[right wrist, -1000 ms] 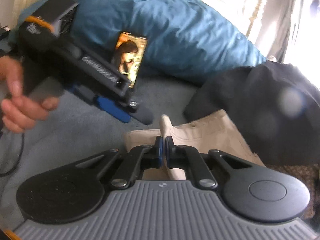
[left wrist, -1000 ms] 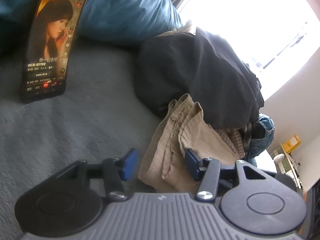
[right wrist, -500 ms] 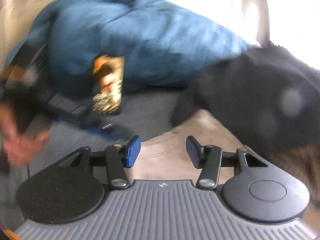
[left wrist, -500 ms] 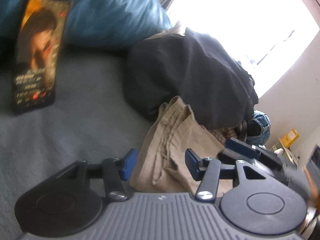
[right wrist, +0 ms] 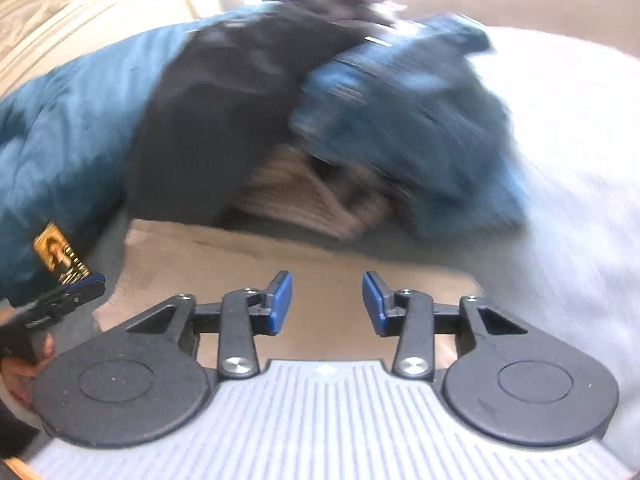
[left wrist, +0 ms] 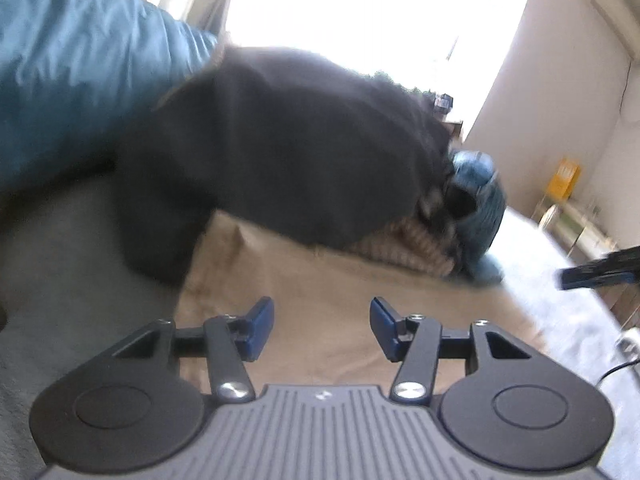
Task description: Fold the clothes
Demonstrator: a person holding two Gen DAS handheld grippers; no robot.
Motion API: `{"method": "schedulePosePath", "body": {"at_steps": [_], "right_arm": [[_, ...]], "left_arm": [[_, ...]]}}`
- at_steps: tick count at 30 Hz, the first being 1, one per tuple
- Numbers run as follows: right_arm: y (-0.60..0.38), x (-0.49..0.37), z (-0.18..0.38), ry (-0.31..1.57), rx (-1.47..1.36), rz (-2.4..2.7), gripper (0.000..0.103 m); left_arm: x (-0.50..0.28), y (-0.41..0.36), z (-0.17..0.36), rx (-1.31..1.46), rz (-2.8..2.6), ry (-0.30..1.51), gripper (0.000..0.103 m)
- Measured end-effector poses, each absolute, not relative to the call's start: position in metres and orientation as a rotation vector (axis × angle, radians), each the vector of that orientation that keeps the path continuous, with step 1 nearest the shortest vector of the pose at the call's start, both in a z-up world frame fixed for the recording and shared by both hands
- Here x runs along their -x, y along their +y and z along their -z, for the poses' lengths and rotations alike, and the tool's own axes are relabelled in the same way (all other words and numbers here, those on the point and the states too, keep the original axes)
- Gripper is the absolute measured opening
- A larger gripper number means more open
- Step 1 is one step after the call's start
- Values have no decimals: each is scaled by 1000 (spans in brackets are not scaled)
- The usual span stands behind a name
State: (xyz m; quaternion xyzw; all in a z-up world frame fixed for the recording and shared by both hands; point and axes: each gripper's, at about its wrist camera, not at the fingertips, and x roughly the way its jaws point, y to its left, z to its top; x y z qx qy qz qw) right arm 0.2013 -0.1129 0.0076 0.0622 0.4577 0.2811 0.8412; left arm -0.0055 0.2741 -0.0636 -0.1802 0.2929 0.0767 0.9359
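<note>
A beige garment [left wrist: 328, 280] lies spread flat on the bed, with its far edge tucked under a heap of clothes. The heap holds a black garment [left wrist: 288, 152], a checked one [left wrist: 404, 244] and blue denim [left wrist: 480, 200]. My left gripper [left wrist: 322, 320] hovers open over the beige cloth with nothing between its pads. My right gripper [right wrist: 327, 300] also hangs over the beige garment [right wrist: 224, 256]. Its jaws are closing slightly with nothing between them. The black garment [right wrist: 200, 120] and the denim [right wrist: 400, 120] are blurred there.
A big teal pillow [left wrist: 80, 80] lies behind the heap on the left. A phone [right wrist: 60, 256] leans against it, near the other gripper [right wrist: 60, 304] and a person's hand [right wrist: 24, 364]. Grey blanket [left wrist: 60, 280] lies on the left and pale bedding [right wrist: 560, 160] on the right.
My right gripper let go of the beige fold, opened and swung right towards the heap. The beige garment now lies flatter. My left view swept right and lost the phone.
</note>
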Motion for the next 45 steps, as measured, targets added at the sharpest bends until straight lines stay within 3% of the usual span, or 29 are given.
{"method": "schedulePosePath", "body": {"at_steps": [3, 4, 10, 21, 23, 25, 30, 39, 45], "right_arm": [[-158, -197, 22, 1057, -270, -520, 50], [-171, -198, 36, 1088, -328, -493, 50], [-224, -188, 116, 1288, -760, -456, 50], [-205, -150, 155, 1424, -875, -717, 50], [-193, -147, 152, 1420, -833, -749, 48], [-180, -144, 144, 1406, -759, -781, 32], [-168, -138, 112, 1296, -563, -759, 14], [-212, -138, 71, 1210, -520, -667, 6], [-268, -114, 76, 1219, -573, -539, 1]], "left_arm": [[-3, 275, 82, 333, -219, 673, 53], [-5, 277, 86, 333, -232, 686, 49], [-8, 282, 93, 338, -262, 699, 48], [-15, 293, 99, 340, -265, 711, 48], [-14, 293, 99, 340, -264, 709, 48], [-14, 293, 99, 338, -263, 708, 48], [-13, 290, 98, 328, -260, 713, 48], [-3, 273, 92, 297, -226, 747, 51], [-2, 255, 95, 207, -228, 758, 54]]}}
